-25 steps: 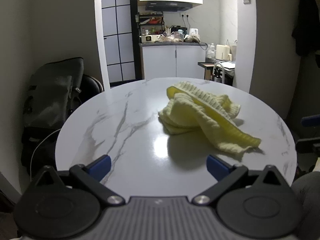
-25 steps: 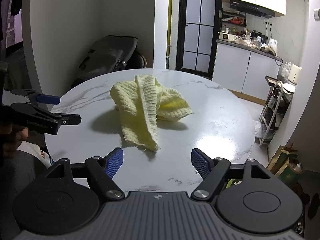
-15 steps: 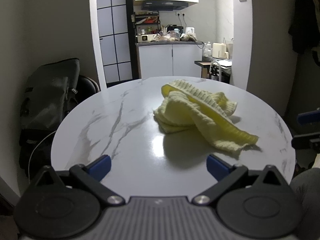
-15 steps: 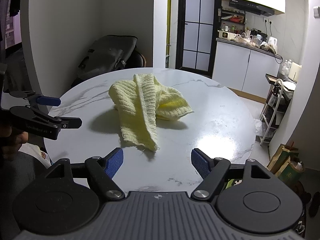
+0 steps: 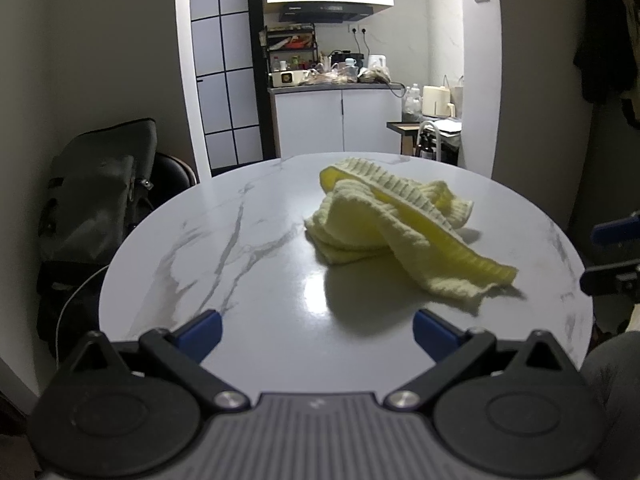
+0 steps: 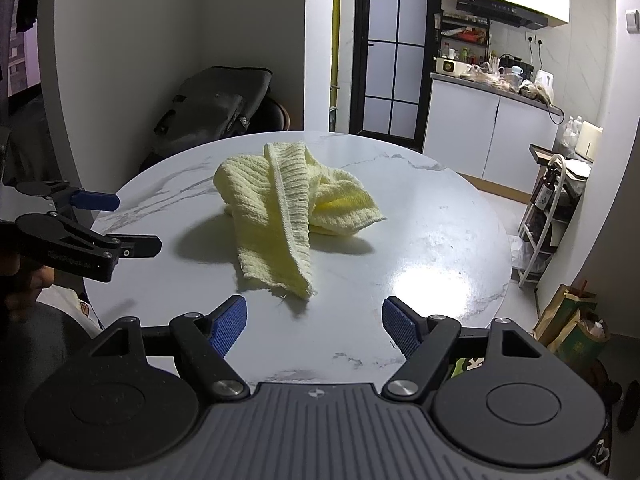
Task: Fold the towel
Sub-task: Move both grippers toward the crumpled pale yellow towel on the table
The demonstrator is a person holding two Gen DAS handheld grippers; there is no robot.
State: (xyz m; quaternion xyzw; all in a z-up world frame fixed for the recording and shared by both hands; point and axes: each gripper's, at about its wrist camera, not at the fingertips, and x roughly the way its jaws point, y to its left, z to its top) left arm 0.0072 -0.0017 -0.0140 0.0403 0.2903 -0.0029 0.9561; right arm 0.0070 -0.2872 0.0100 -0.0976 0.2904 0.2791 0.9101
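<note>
A crumpled pale yellow towel (image 5: 394,228) lies in a heap on the round white marble table (image 5: 248,280), right of centre in the left wrist view. In the right wrist view the towel (image 6: 288,212) sits mid-table, one corner trailing toward me. My left gripper (image 5: 316,330) hovers over the near table edge, jaws wide open, nothing between them. It also shows at the left of the right wrist view as the left gripper (image 6: 128,220). My right gripper (image 6: 314,320) stands open just short of the towel's near corner, empty. The right gripper (image 5: 612,252) pokes in from the right edge of the left wrist view.
A dark bag (image 5: 96,192) rests on a chair behind the table's left side. Beyond are a glass-paned door (image 6: 390,52) and white kitchen cabinets (image 5: 340,120). A wire rack (image 6: 548,216) and paper bags (image 6: 572,320) stand on the floor to the right. A person's hand (image 6: 24,284) holds the left gripper.
Both grippers have drifted only slightly; the left wrist view has dipped and drawn back a little. The towel has not moved and nothing was gripped.
</note>
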